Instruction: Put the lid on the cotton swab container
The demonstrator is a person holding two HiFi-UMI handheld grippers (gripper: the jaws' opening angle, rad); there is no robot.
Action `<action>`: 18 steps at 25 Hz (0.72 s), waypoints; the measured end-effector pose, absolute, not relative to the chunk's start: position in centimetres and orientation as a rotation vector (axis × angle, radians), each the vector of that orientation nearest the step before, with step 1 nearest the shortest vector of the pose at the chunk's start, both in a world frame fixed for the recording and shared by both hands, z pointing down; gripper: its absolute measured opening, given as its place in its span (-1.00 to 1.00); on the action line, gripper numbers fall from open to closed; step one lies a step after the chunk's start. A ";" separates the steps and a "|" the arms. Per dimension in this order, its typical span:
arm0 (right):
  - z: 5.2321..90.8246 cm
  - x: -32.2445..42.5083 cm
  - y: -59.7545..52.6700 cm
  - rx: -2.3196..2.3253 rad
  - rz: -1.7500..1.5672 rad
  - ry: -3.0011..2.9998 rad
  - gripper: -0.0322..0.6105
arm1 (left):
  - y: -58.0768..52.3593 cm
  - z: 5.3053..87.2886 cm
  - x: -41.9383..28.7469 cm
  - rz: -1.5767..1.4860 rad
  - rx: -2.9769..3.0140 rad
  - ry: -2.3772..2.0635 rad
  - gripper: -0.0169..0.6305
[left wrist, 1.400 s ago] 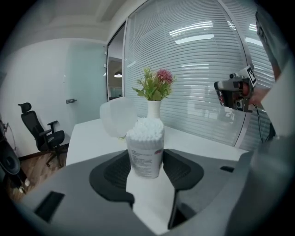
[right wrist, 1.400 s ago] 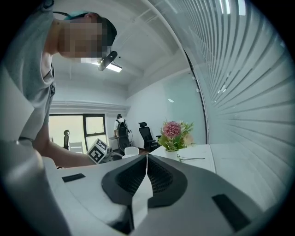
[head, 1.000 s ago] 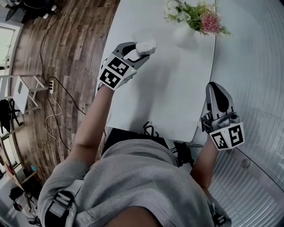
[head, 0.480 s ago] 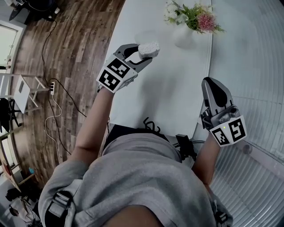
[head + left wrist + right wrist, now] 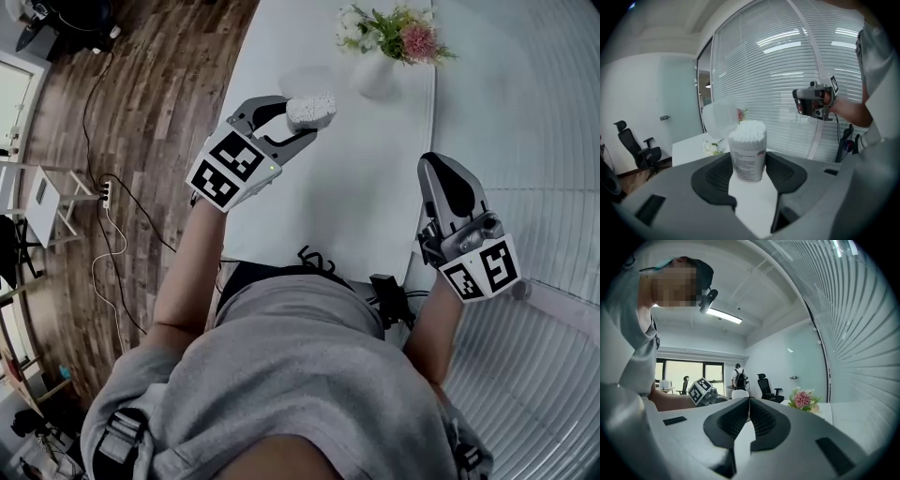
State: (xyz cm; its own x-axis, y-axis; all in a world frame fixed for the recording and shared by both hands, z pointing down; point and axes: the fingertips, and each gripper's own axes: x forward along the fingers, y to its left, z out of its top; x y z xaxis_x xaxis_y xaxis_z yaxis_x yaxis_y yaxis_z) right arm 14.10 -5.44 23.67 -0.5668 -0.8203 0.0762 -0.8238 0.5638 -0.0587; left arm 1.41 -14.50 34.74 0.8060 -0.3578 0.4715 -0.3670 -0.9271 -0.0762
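Observation:
The cotton swab container (image 5: 311,110), a small clear tub packed with white swabs and with no lid on it, is held upright above the white table (image 5: 375,187). My left gripper (image 5: 302,120) is shut on its sides. In the left gripper view the container (image 5: 747,150) stands between the dark pads (image 5: 715,176). Behind it a translucent rounded lid (image 5: 719,118) sits on the table near the flowers. My right gripper (image 5: 437,173) hovers at the table's right front edge, shut with nothing in it; its pads (image 5: 761,416) meet.
A white vase of pink and white flowers (image 5: 384,37) stands at the table's far end, also seen as flowers (image 5: 802,399). A wall of blinds (image 5: 544,141) runs along the right. Wood floor with cables (image 5: 122,187) lies to the left. Office chairs (image 5: 766,385) stand in the room.
The left gripper with the container has drifted slightly left and toward me. The right gripper has moved a little up and left, nearer the table edge. Both grips are unchanged.

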 end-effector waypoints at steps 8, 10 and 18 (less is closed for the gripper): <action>23.1 12.9 -5.2 1.393 0.125 -2.768 -0.82 | -11.5 32.0 2.4 0.763 3.028 -0.503 -0.26; 22.9 12.8 -5.3 1.390 0.130 -2.781 -0.82 | -10.9 31.5 2.7 0.753 3.043 -0.482 -0.26; 22.8 12.8 -5.5 1.373 0.165 -2.829 -0.82 | -9.0 30.7 3.8 0.743 3.085 -0.435 -0.26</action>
State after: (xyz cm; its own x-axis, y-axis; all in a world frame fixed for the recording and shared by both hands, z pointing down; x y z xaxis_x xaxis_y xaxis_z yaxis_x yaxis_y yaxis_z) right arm 12.78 -5.46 22.77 -0.6199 -0.7837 0.0391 -0.7829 0.6145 -0.0976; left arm 3.85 -9.05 30.67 0.8556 -0.2758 0.4381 -0.2474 -0.9612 -0.1221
